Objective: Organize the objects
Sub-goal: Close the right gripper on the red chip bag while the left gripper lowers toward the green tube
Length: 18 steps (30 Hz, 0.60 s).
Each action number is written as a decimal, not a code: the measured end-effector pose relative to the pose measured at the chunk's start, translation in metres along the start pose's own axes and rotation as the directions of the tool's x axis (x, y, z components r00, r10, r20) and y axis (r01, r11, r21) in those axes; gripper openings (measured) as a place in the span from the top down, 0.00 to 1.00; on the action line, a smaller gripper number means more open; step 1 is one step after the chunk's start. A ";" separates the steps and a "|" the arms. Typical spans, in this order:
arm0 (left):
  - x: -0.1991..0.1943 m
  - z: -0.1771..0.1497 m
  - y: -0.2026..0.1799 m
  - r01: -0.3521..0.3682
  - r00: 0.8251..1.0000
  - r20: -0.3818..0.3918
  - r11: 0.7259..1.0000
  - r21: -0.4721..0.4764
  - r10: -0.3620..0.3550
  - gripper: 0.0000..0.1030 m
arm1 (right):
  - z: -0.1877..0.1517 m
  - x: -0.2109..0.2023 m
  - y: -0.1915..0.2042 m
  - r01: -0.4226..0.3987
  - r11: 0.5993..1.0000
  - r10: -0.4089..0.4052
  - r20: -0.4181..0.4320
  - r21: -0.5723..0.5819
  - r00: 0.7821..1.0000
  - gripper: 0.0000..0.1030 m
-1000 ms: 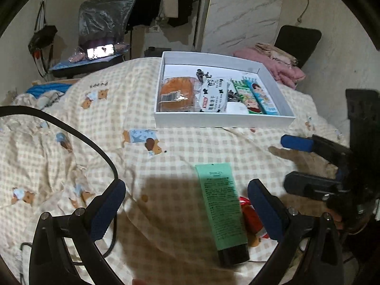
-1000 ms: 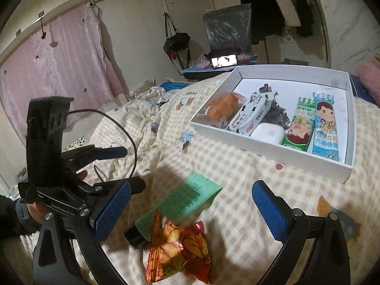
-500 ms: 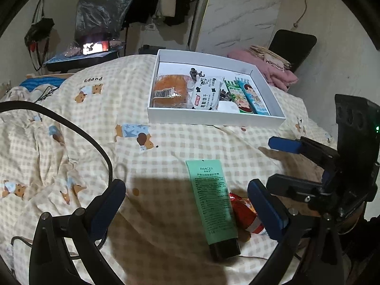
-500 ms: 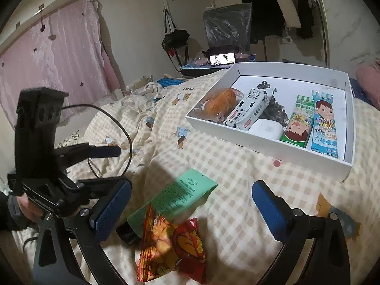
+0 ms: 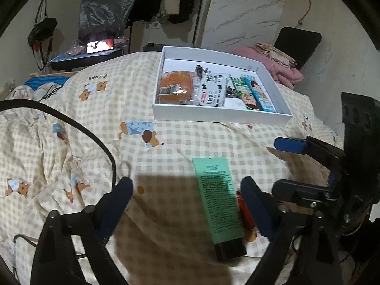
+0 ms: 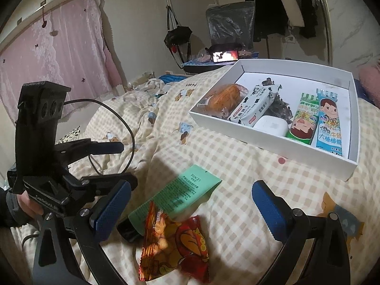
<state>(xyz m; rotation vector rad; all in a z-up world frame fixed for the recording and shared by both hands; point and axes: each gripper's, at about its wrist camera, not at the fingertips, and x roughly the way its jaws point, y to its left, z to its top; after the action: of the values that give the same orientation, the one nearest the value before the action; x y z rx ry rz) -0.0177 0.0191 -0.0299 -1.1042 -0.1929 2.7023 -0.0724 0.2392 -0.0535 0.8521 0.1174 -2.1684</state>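
On the checked bedspread point(image 6: 237, 166), left hand-held gripper point(image 5: 187, 193) at 9 o'clock, jaws apart, empty. Green cream tube point(image 5: 219, 198) lies between its fingers, nearer the right one; long axis runs 12 to 6 o'clock, black cap toward the gripper. Red snack packet point(image 6: 174, 244) overlaps the tube's cap end, directly below the right hand-held gripper point(image 6: 190, 205), also spread and empty, probably the nearer. White box point(image 6: 351, 109) lies beyond at 1 o'clock.
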 end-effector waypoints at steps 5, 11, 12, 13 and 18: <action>0.004 0.000 0.008 0.017 1.000 -0.023 0.999 -0.040 -0.018 0.37 | -0.001 0.002 0.002 -0.007 1.000 0.007 -0.032 -0.009 0.999 0.01; 0.006 -0.001 0.014 0.028 0.999 -0.033 0.997 -0.070 -0.031 0.38 | -0.002 0.010 0.001 -0.038 0.999 0.038 -0.098 0.005 0.994 0.01; 0.007 -0.001 0.014 0.033 0.999 -0.036 0.997 -0.074 -0.036 0.38 | -0.003 0.012 0.002 -0.051 0.999 0.050 -0.112 0.001 0.992 0.02; 0.006 -0.002 0.015 0.040 0.998 -0.034 0.996 -0.078 -0.043 0.38 | -0.004 0.013 0.004 -0.062 0.998 0.061 -0.124 -0.004 0.990 0.04; 0.003 -0.001 0.016 0.023 1.000 -0.012 0.996 -0.082 -0.024 0.38 | -0.009 0.020 0.009 -0.106 0.994 0.100 -0.177 -0.022 0.979 0.08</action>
<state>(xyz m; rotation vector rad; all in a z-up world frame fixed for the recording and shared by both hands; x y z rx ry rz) -0.0217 0.0041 -0.0362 -1.1341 -0.3148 2.6873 -0.0703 0.2228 -0.0715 1.0092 0.1904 -1.9881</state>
